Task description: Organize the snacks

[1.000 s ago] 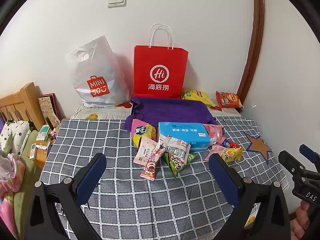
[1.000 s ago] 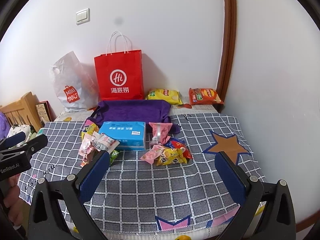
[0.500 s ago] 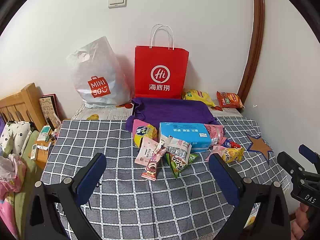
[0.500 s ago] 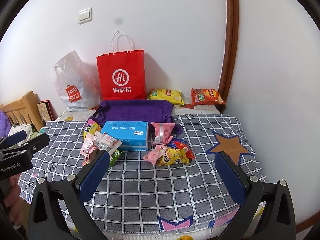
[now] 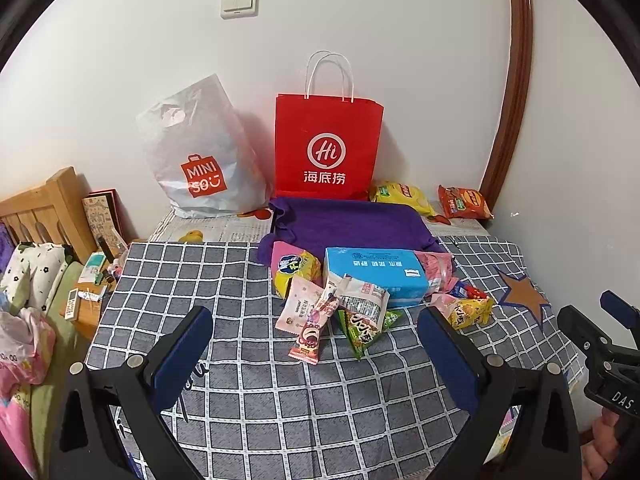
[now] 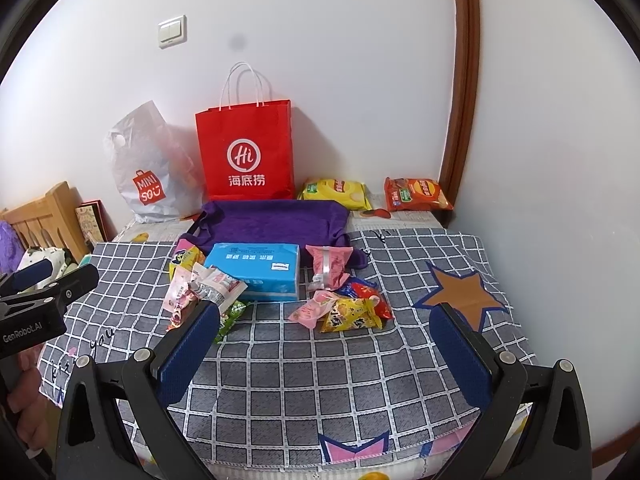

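Several snack packets lie around a blue tissue box (image 5: 374,274) (image 6: 258,266) on a grey checked cloth (image 5: 280,400) (image 6: 320,380): a pink strawberry-bear packet (image 5: 312,330), a green triangular packet (image 5: 360,330), a yellow packet (image 5: 466,312) (image 6: 350,316) and a pink wrapped one (image 6: 330,262). A yellow chip bag (image 6: 336,192) and an orange chip bag (image 6: 416,194) lie by the wall. My left gripper (image 5: 316,348) is open and empty, short of the pile. My right gripper (image 6: 324,344) is open and empty, just before the yellow packet.
A red paper bag (image 5: 328,148) (image 6: 246,156) and a grey plastic bag (image 5: 200,156) stand against the wall behind a purple cloth (image 5: 348,226). A wooden headboard (image 5: 44,208) and bedding sit at left. A white wall closes the right side.
Both views have crept slightly; the grippers stay open and nothing on the cloth has moved.
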Demonstrator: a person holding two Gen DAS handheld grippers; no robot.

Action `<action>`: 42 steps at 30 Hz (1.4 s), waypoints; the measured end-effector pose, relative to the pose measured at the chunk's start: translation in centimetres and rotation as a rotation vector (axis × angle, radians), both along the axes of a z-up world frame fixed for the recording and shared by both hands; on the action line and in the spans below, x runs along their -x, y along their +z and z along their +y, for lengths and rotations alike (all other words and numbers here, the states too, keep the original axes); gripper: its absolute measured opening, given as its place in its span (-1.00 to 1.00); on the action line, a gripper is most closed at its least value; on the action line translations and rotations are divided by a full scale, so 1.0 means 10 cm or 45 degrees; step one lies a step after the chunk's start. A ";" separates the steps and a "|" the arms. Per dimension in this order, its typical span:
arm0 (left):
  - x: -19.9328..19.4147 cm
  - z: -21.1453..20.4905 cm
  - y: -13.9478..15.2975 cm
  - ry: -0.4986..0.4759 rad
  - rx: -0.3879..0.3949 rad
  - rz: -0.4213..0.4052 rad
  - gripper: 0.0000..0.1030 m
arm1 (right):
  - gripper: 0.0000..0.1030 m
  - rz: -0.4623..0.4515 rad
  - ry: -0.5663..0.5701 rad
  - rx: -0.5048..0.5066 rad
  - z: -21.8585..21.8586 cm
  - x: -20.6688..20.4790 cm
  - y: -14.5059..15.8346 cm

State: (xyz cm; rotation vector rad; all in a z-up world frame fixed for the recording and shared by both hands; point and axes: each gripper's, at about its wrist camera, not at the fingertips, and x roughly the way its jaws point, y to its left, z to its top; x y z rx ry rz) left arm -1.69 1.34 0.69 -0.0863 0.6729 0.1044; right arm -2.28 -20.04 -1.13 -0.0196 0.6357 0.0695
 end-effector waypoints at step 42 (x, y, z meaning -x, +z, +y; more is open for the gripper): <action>-1.24 0.08 -0.89 -0.017 0.000 0.318 0.98 | 0.95 0.271 -0.063 -0.067 -0.22 -1.24 -0.88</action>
